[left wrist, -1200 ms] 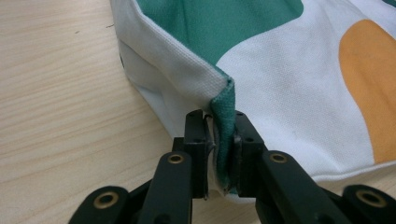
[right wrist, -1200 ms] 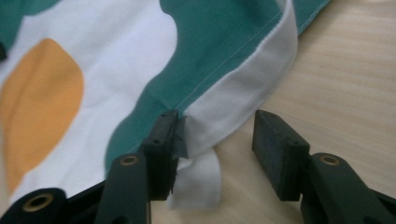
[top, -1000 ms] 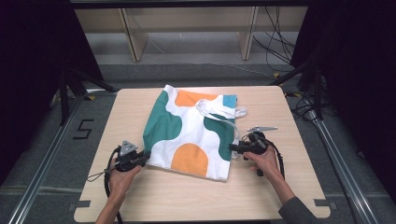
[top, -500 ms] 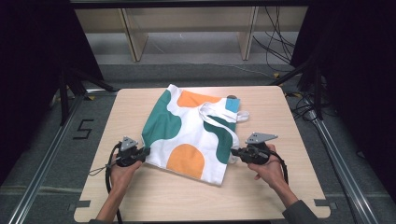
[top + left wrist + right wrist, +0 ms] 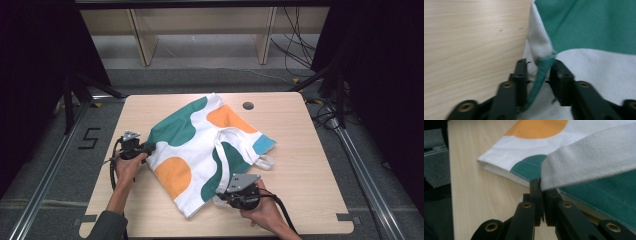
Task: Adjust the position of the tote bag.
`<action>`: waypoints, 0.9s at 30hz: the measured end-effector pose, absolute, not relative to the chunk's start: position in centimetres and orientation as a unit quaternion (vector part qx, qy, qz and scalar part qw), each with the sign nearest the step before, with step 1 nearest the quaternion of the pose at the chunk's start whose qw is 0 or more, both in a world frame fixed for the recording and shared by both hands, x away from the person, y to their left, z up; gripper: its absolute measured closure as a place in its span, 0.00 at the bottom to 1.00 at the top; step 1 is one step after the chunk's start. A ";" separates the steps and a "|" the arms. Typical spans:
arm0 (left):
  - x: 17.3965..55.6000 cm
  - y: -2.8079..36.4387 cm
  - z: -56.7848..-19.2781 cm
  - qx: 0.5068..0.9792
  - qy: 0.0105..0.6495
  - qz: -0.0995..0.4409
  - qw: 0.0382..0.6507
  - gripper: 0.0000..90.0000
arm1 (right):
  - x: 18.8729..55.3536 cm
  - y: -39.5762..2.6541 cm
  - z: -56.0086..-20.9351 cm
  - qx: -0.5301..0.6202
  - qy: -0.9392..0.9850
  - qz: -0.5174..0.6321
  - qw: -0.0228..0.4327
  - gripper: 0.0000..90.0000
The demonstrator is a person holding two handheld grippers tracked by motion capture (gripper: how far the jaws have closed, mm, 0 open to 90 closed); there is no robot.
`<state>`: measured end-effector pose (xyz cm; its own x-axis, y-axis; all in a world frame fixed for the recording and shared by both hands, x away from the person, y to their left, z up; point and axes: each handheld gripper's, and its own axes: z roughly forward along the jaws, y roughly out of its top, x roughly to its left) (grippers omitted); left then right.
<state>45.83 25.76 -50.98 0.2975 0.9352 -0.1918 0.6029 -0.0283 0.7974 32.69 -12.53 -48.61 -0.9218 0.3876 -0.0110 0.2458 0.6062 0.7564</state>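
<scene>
A tote bag (image 5: 200, 145), white with green, orange and blue patches, lies slanted across the wooden table (image 5: 310, 150). My left gripper (image 5: 150, 147) sits at the bag's left edge. In the left gripper view its jaws (image 5: 537, 70) have just been opening and stand apart, with the bag's green seam (image 5: 541, 72) loose between them. My right gripper (image 5: 222, 196) is at the bag's near side, shut on a white band of the bag (image 5: 594, 162). In the right gripper view the fabric comes out from between the closed jaws (image 5: 541, 192).
A round dark hole (image 5: 248, 105) sits in the table's far side, just beyond the bag. Wooden shelf legs (image 5: 142, 42) stand behind the table. Cables (image 5: 300, 45) hang at the back right. Bare tabletop lies to the right of the bag.
The bag has swung clockwise on the table. My right gripper moved nearer and leftward, shutting on the fabric. My left gripper moved slightly farther away and its jaws opened.
</scene>
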 end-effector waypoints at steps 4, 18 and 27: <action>43.1 25.3 -49.2 0.677 0.581 0.229 0.389 0.39 | 32.3 -10.2 -49.0 0.160 0.899 0.402 0.072 0.98; 31.3 19.4 -47.8 0.745 0.483 0.189 0.419 0.24 | 33.2 -16.8 -45.5 0.223 0.879 0.413 0.083 0.50; 26.7 17.0 -48.2 0.785 0.439 0.193 0.392 0.19 | 36.8 -24.7 -46.0 0.346 0.848 0.375 0.142 0.48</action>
